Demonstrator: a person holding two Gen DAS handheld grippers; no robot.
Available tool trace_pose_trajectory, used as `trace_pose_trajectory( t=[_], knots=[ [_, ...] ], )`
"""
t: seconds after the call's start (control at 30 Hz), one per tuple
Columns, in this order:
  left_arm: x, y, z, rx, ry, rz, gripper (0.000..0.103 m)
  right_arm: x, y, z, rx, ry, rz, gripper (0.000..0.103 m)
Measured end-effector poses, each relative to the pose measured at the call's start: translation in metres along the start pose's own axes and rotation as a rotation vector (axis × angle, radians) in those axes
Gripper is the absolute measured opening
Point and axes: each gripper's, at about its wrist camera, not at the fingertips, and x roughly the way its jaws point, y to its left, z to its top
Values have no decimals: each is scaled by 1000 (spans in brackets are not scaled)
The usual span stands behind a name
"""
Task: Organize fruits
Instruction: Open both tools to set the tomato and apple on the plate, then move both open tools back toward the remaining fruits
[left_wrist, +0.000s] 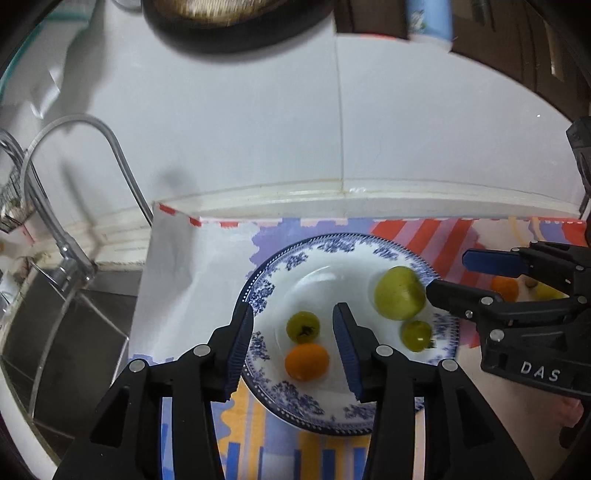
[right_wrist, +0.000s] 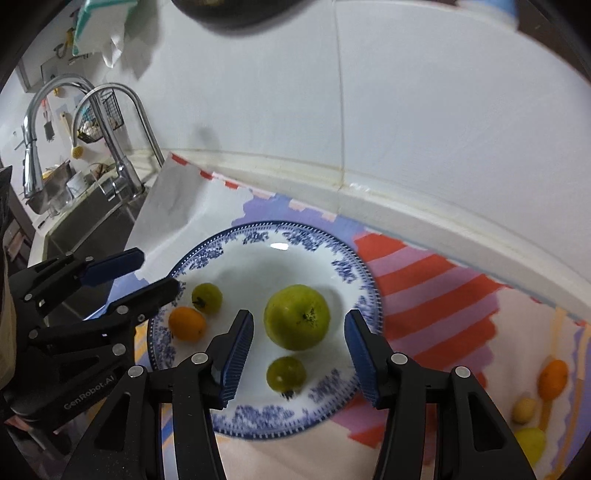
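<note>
A blue-and-white plate (left_wrist: 321, 254) (right_wrist: 258, 424) lies on a colourful mat. On it are a large green fruit (left_wrist: 399, 293) (right_wrist: 297, 316), two small green fruits (left_wrist: 303, 326) (left_wrist: 416, 335) (right_wrist: 207, 297) (right_wrist: 286, 373) and a small orange fruit (left_wrist: 306, 361) (right_wrist: 187, 324). My left gripper (left_wrist: 293, 343) (right_wrist: 151, 269) is open above the plate's left part, its jaws either side of a small green fruit and the orange one. My right gripper (right_wrist: 299, 350) (left_wrist: 448, 273) is open over the plate, its jaws either side of the large green fruit.
On the mat right of the plate lie an orange fruit (right_wrist: 553, 379), a pale yellow fruit (right_wrist: 523, 409) and a yellow-green fruit (right_wrist: 530, 443). A sink (right_wrist: 92, 218) with a tall faucet (right_wrist: 110, 122) (left_wrist: 74, 177) is at the left. A white tiled wall (left_wrist: 406, 129) stands behind.
</note>
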Motion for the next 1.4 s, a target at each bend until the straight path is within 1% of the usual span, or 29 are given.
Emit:
trace_pose_trajectory(
  t=[0.17,0.2,0.23,0.3,0.4,0.53,0.7,0.93,1.1,1.4],
  knots=[
    [-33,-14,0,12,-57,-13,51,-40,-7,-11,29,-58,-40,53],
    [-40,-17,0,16,-71,-18,52,-48,-9,-14,33,-68,-49,54],
    [-47,-21,0,20,-82,-25,53,-57,-10,-17,37,-78,-63,57],
    [-59,-28,-2,28,-104,-41,56,-75,-14,-25,37,-103,-87,59],
    [-75,-43,-7,49,-130,-70,58,-99,-19,-36,41,-126,-118,59],
    [-94,-64,-12,72,-158,-113,59,-128,-28,-52,69,-150,-143,59],
    [-115,-87,-18,106,-191,-159,64,-156,-38,-72,92,-163,-171,59],
    [-128,-117,-26,160,-193,-214,65,-186,-50,-101,112,-176,-228,59],
    [-130,-135,-32,190,-189,-262,65,-200,-60,-117,140,-181,-249,59],
    [-128,-163,-42,238,-189,-328,65,-208,-76,-139,171,-165,-282,59]
  ],
)
